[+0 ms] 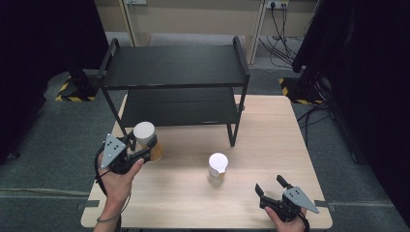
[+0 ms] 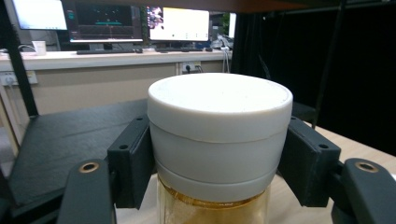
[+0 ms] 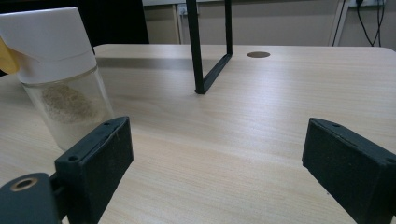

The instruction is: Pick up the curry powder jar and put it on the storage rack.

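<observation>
Jar [image 1: 146,139] with white lid, amber contents: clamped at the lid between the pads of the left gripper [image 1: 140,145], held upright just in front of the black shelf rack [image 1: 176,72], near the table's [image 1: 270,145] left edge. Second jar [image 1: 217,167], white cap: standing mid-table. Right gripper [image 1: 271,186]: jaws spread wide, holding nothing, near the right front corner.

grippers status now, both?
Left gripper: closed on the white-capped amber jar.
Right gripper: open, holding nothing.
</observation>
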The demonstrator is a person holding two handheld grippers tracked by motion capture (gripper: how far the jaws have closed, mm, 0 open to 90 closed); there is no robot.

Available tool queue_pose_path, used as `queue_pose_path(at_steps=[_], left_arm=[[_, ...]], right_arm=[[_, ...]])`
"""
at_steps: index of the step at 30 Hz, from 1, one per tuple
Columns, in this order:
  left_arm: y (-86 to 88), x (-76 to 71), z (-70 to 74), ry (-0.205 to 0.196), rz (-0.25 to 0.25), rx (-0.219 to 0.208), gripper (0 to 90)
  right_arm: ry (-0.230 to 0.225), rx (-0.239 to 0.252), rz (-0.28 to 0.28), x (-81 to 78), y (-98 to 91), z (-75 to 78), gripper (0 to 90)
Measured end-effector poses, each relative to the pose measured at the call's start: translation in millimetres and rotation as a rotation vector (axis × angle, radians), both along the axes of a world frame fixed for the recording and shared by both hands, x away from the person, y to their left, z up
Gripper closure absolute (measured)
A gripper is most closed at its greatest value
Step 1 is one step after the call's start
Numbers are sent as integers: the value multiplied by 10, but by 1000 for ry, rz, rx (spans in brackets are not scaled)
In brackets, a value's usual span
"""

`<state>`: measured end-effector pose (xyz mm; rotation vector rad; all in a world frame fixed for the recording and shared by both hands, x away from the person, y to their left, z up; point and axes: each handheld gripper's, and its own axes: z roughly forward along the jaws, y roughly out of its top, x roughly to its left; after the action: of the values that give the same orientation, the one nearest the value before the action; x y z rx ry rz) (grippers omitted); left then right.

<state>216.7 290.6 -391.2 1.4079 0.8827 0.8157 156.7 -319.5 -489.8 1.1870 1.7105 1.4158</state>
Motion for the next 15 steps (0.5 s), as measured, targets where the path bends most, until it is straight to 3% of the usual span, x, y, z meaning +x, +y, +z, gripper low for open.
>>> queue_pose_path(at_steps=[15], left_arm=[[18, -15, 266, -55, 27, -5, 335]], right_arm=[[-2, 3, 0, -2, -5, -4, 90]])
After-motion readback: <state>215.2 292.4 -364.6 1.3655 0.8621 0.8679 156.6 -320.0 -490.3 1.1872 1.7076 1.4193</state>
